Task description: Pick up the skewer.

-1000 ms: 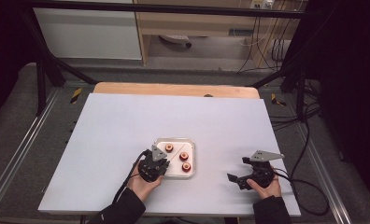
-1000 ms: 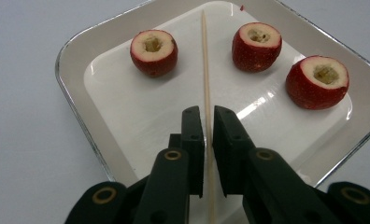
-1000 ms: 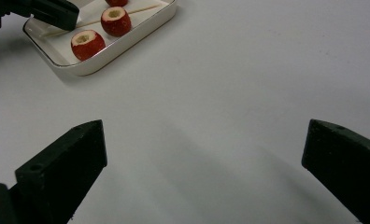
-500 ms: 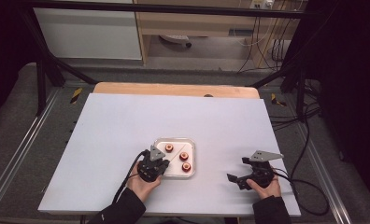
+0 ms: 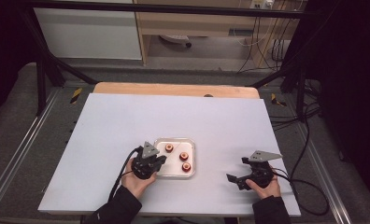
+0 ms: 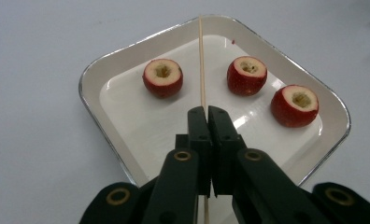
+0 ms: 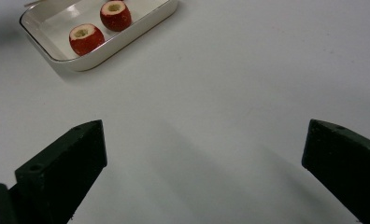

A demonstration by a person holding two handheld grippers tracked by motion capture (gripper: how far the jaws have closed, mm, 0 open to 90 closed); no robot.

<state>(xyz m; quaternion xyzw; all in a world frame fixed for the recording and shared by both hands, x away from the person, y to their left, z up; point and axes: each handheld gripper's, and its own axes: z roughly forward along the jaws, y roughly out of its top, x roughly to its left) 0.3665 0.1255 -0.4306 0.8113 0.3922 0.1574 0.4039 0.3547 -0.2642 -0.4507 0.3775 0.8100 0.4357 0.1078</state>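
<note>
A white tray [image 6: 127, 57] holds three cored red fruits [image 6: 162, 77] [image 6: 247, 74] [image 6: 295, 105]. My left gripper [image 6: 207, 109] is shut on a thin wooden skewer [image 6: 202, 60], whose free end reaches out over the tray between two of the fruits. In the high view the left gripper [image 5: 159, 161] sits at the left edge of the tray [image 5: 175, 173]. To the right of the tray, my right gripper [image 5: 237, 169] hovers low over the table. In its own view the right gripper [image 7: 205, 126] is open and wide, with nothing between its jaws. The tray [image 7: 127, 35] lies well ahead of it.
The white table top [image 5: 127, 121] spreads wide behind and to the left of the tray. A wooden strip [image 5: 174, 89] runs along its far edge. Cables [image 5: 309, 186] trail off the right side. A black frame post [image 5: 40, 70] stands at the back left.
My left gripper has drawn back a little to the left, from over the tray to its left edge. The right gripper has stayed in place.
</note>
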